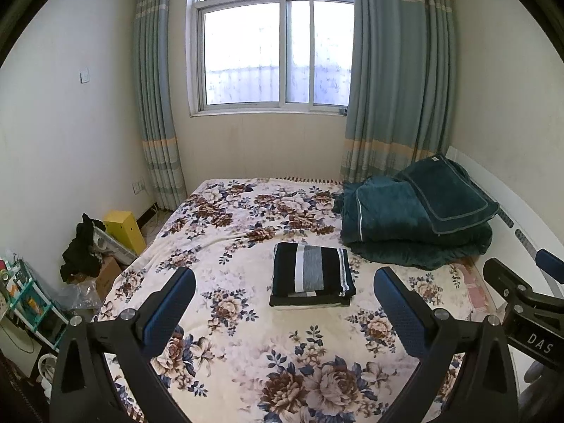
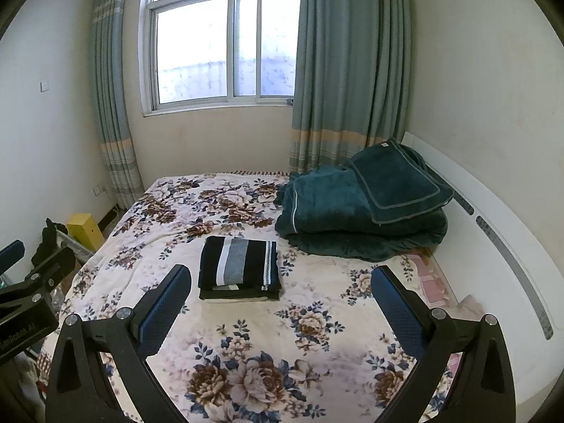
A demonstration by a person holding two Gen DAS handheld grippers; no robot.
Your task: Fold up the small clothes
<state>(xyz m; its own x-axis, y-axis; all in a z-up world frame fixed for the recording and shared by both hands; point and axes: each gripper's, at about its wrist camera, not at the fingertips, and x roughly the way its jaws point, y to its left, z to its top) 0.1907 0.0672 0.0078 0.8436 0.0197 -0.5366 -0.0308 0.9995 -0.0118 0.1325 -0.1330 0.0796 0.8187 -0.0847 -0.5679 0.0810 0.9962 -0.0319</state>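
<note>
left tool point(image 1: 283, 308): spread, empty, above bed point(image 1: 246, 352) | folded clothes point(image 1: 312, 275): stacked mid-bed, ahead of both tools, slightly right of left, left of right, stripes running front-to-back | right tool point(image 2: 282, 306): spread, empty; neither clearly nearer

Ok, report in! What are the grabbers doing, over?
Left gripper open, empty. Right gripper open, empty. Striped clothes folded, stacked on bed. Nothing blocking.

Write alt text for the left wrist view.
A folded striped garment lies flat on a floral bedspread, ahead of the open left gripper. A dark green blanket is piled beyond, under a curtained window.
</note>
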